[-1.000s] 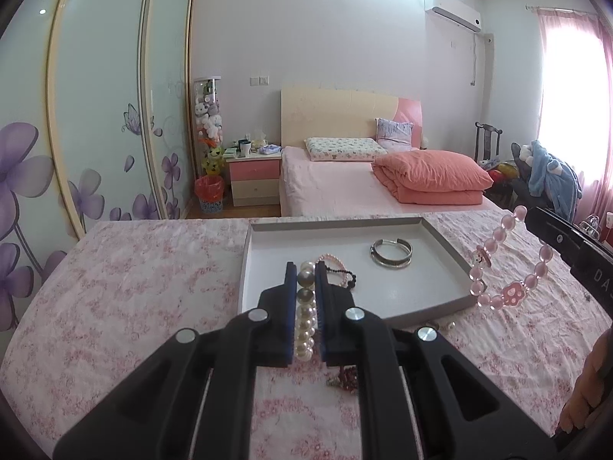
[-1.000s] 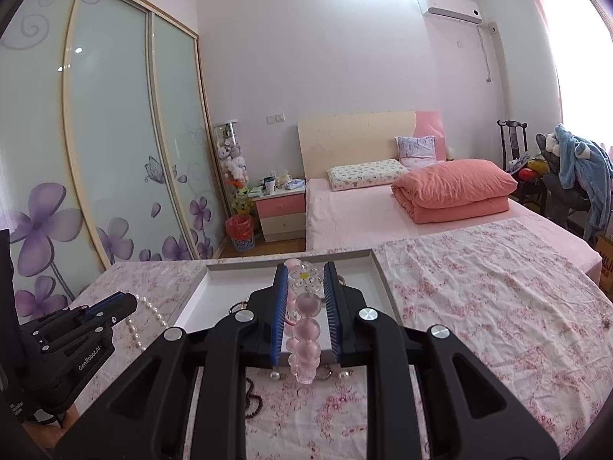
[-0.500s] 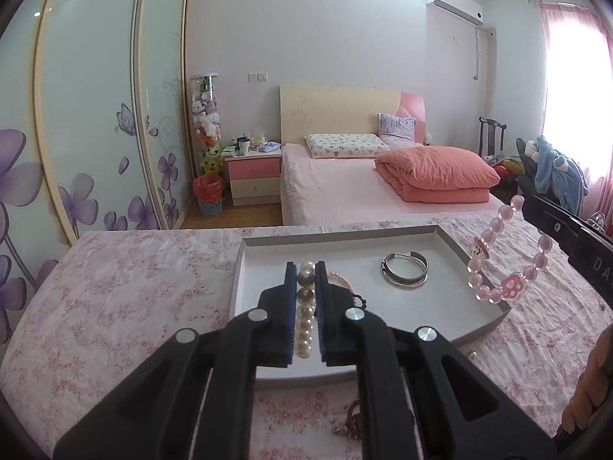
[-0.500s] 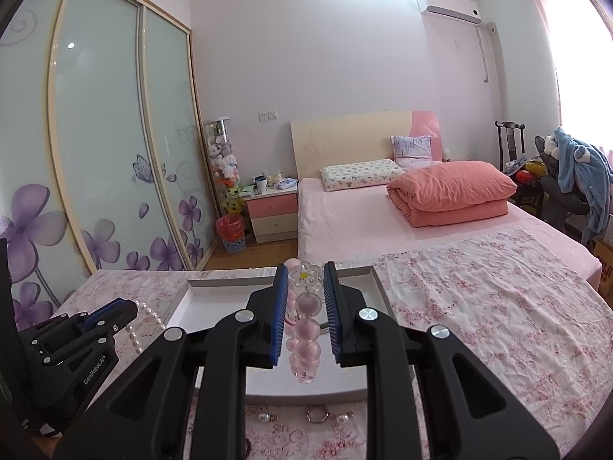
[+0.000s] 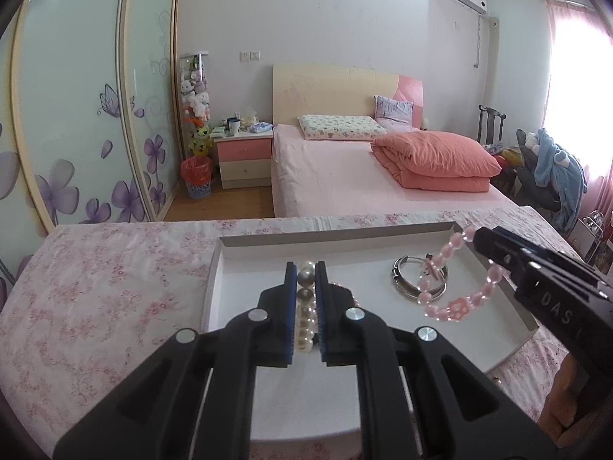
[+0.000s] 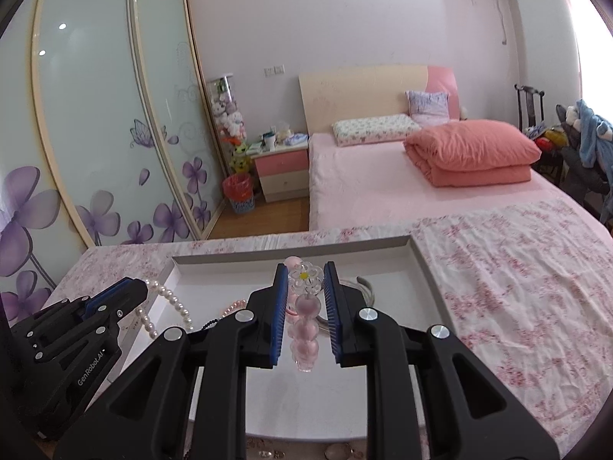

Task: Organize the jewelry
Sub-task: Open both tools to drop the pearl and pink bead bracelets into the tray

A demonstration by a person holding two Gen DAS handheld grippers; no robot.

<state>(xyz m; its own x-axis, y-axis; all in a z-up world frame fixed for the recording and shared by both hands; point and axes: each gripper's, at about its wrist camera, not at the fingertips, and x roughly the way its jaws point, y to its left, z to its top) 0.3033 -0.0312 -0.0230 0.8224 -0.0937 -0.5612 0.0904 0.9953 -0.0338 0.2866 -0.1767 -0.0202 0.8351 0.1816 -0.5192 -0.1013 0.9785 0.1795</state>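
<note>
Pearl strand: a string of round white and grey pearls [image 5: 305,306] is pinched between the blue pads of the left gripper [image 5: 305,280], which is clenched on it; the loose end hangs over the near left part of the tray.
Pink bracelet: a loop of translucent pink beads with a clear flower charm [image 6: 304,318] hangs from the right gripper [image 6: 305,291], whose jaws grasp it; it dangles above the right half of the tray, over the ring.
Tray: a shallow grey rectangular cardboard tray [image 5: 333,237] lies on the pink floral cloth [image 5: 107,280], both grippers over it.
Already inside: a silver bangle ring [image 5: 406,283] lies toward the far right; a thin pink beaded chain [image 6: 234,306] and a small dark beaded string [image 6: 214,322] lie near the middle left.
Step in hand: by my reading, lowering both pieces into the tray for release.
How to do it well: bring each piece low until its hanging end rests on the tray floor before letting go, so beads do not bounce or roll over the low rim.
Placement: keep the pearls left and the pink bracelet right of the bangle if possible, apart from the pieces already lying there.
Risk: the bracelet hangs right over the bangle and could snag or tangle with it.
Outside the tray: a few small pieces [image 6: 268,453] lie on the cloth at its near edge, likely next in line.
</note>
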